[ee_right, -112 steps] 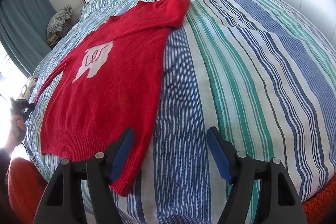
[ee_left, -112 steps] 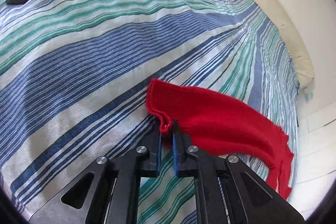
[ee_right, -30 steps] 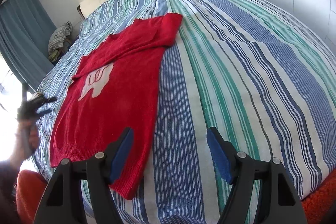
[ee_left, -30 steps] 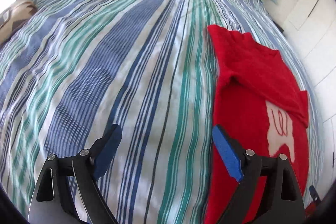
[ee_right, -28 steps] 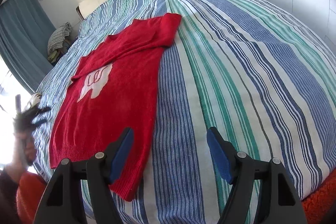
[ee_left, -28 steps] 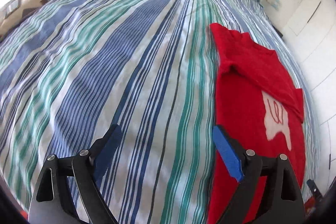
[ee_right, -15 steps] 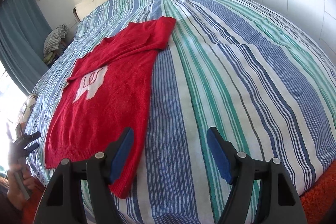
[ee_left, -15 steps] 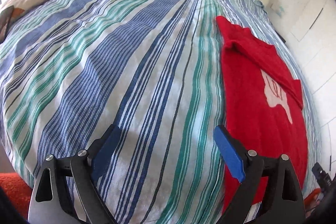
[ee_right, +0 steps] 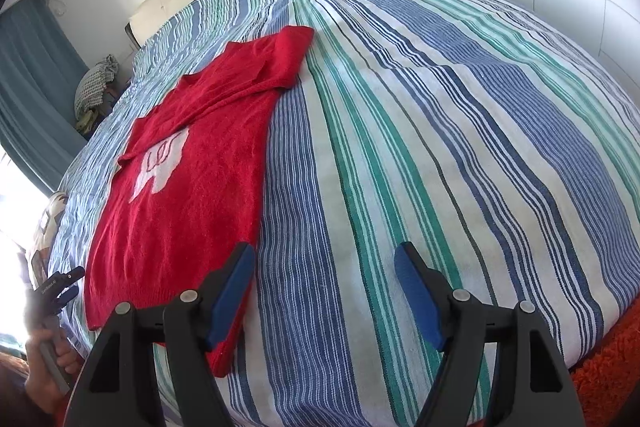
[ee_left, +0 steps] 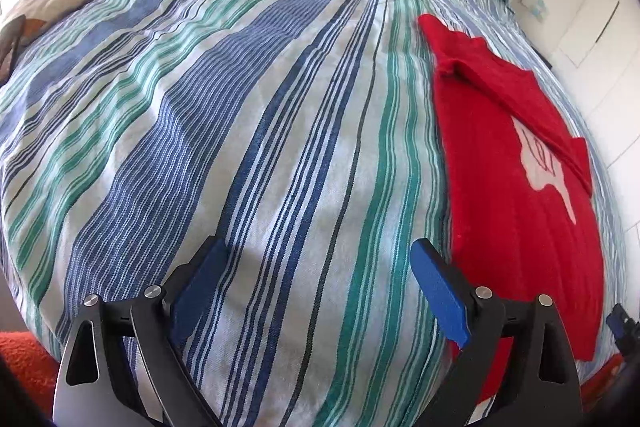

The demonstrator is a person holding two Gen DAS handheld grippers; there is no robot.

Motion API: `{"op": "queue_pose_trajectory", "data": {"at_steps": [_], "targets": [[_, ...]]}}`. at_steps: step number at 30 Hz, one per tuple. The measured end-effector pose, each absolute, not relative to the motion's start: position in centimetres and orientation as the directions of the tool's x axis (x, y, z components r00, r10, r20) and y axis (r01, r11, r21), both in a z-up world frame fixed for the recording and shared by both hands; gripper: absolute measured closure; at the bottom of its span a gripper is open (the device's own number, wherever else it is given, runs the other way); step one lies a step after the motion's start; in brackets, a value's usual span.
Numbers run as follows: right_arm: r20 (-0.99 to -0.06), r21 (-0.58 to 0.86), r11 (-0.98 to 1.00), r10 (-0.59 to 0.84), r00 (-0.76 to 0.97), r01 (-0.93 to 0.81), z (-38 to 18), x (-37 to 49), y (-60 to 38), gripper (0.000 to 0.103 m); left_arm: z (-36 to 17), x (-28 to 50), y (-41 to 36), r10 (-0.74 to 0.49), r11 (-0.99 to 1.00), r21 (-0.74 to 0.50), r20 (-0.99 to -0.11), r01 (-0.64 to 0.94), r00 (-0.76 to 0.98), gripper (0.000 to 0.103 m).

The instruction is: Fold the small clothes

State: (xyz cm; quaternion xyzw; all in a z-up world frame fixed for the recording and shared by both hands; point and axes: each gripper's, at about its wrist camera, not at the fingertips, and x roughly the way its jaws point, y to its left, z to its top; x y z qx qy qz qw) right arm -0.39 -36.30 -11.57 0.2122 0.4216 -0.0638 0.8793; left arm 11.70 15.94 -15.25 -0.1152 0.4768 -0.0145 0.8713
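Left gripper (ee_left: 318,283): held wide open, with nothing between its two blue pads (ee_left: 438,291). It is held up in the air and pointed forward.
Right gripper (ee_right: 326,291): held wide open too, with nothing gripped. It is also held up in the air and pointed forward.
Left hand (ee_right: 46,367): seen low at the left edge of the right wrist view. It is wrapped around the handle of the left gripper.
Right hand: not seen in either view.
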Motion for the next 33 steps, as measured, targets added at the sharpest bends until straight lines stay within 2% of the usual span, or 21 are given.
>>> {"op": "queue_pose_trajectory", "data": {"at_steps": [33], "targets": [[-0.782, 0.323, 0.897, 0.074, 0.618, 0.302, -12.43, 0.0, -36.26, 0.028, -15.83, 12.39, 14.97, -0.09, 0.987, -0.145, -0.849, -0.066, 0.521, 0.002]]}}
